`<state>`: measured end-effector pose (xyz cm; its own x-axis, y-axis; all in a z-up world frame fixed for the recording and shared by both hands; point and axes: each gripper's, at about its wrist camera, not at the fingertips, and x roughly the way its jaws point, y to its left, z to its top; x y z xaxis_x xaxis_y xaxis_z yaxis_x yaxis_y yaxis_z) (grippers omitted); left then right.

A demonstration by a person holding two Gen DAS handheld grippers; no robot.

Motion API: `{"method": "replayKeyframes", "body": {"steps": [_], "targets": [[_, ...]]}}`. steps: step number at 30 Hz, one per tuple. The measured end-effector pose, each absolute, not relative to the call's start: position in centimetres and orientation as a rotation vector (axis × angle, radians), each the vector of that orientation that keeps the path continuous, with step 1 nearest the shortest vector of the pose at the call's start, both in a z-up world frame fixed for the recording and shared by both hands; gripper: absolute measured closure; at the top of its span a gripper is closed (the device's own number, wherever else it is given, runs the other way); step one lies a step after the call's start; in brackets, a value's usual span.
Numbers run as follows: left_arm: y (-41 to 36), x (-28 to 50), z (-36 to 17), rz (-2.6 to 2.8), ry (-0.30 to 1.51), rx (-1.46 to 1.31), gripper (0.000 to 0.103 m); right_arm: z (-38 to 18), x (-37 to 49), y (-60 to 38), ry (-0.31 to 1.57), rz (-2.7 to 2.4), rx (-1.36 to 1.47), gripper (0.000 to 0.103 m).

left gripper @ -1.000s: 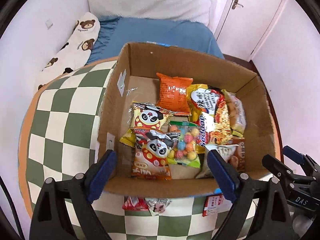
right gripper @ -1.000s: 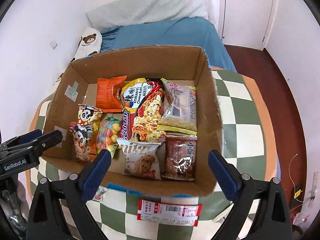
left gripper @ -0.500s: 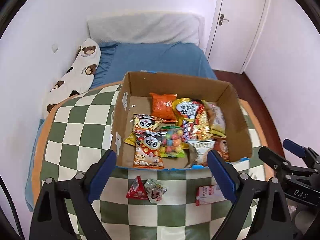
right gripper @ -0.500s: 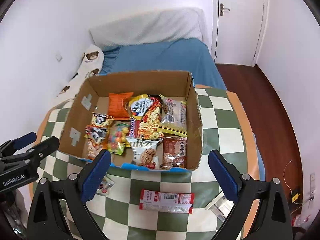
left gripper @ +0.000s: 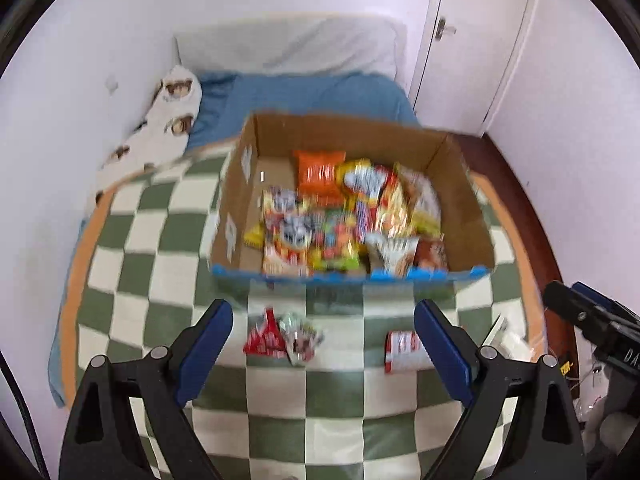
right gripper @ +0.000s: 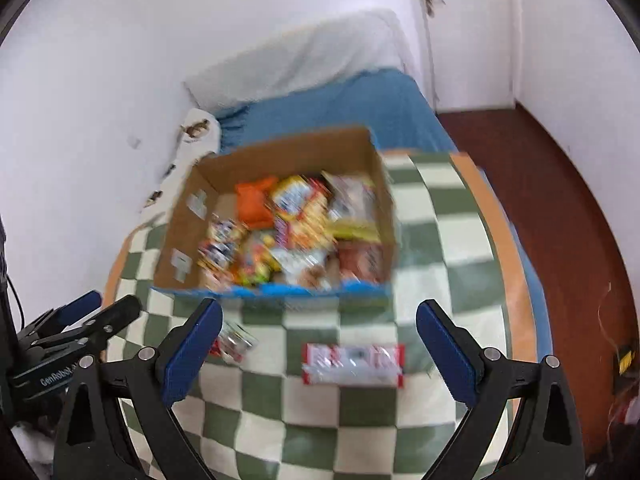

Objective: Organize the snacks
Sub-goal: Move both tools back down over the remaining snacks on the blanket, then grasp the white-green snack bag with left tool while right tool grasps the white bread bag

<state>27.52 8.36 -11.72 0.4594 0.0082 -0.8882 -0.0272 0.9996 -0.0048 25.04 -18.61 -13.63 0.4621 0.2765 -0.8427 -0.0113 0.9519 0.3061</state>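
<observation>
A cardboard box (left gripper: 464, 196) full of several snack packs stands on the green-and-white checkered table (left gripper: 152, 248); it also shows in the right wrist view (right gripper: 372, 160). In front of it lie a red triangular packet (left gripper: 264, 336), a crinkled clear packet (left gripper: 302, 334) and a red-and-white bar pack (right gripper: 353, 364), which also shows in the left wrist view (left gripper: 402, 350). My left gripper (left gripper: 323, 344) is open and empty above the table in front of the box. My right gripper (right gripper: 319, 348) is open and empty above the bar pack. Both views are blurred.
A bed with a blue sheet (left gripper: 304, 96) and a bear-print pillow (left gripper: 168, 120) lies behind the table. A white door (left gripper: 476, 40) and brown floor (right gripper: 560, 200) are to the right. A small white object (left gripper: 502, 330) lies near the table's right edge.
Both grippers have pulled back and up from the box, so it looks smaller and farther. The loose packets in front of it have come into fuller view. Both stay open.
</observation>
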Motion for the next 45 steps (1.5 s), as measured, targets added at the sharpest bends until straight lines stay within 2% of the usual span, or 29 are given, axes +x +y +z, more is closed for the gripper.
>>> {"method": "replayKeyframes", "body": {"steps": [1, 2, 3, 7, 12, 16, 21, 25, 31, 35, 41, 45], "targets": [[8.3, 27.4, -13.1, 0.033, 1.129, -0.019, 0.01, -14.9, 24.9, -19.5, 1.112, 0.16, 0.273, 0.012], [8.2, 27.2, -14.0, 0.04, 1.148, -0.019, 0.01, -16.4, 24.9, -20.6, 1.15, 0.133, 0.266, 0.024], [8.1, 27.1, -15.0, 0.046, 1.168, -0.018, 0.01, -17.6, 24.8, -21.6, 1.175, 0.112, 0.264, 0.026], [7.4, 26.8, -19.6, 0.07, 1.265, -0.007, 0.01, -23.1, 25.1, -25.5, 1.305, 0.048, 0.251, 0.025], [6.6, 26.5, -24.3, 0.082, 1.374, -0.015, 0.01, -30.2, 26.1, -28.8, 1.449, 0.017, 0.17, 0.019], [6.6, 26.0, -26.8, 0.089, 1.456, -0.028, 0.01, -33.9, 25.9, -30.1, 1.529, 0.0, 0.246, 0.019], [8.9, 25.1, -27.2, 0.122, 1.479, -0.078, 0.01, -34.0, 24.5, -27.0, 1.561, 0.143, 0.343, 0.019], [12.8, 24.7, -27.8, 0.202, 1.506, -0.166, 0.01, -33.5, 24.5, -25.1, 1.541, 0.127, 0.264, 0.017], [17.5, 24.6, -28.7, 0.281, 1.522, -0.41, 0.01, -36.1, 24.9, -24.9, 1.568, 0.019, 0.292, 0.017], [17.5, 25.7, -28.4, 0.292, 1.497, -0.441, 0.01, -35.8, 24.2, -24.3, 1.523, 0.025, 0.261, 0.035], [14.8, 28.3, -28.9, 0.221, 1.469, -0.461, 0.01, -35.2, 22.0, -23.1, 1.524, 0.069, 0.25, 0.039], [14.2, 31.0, -31.0, 0.212, 1.506, -0.515, 0.01, -35.1, 21.3, -23.2, 1.525, 0.063, 0.262, 0.039]]}}
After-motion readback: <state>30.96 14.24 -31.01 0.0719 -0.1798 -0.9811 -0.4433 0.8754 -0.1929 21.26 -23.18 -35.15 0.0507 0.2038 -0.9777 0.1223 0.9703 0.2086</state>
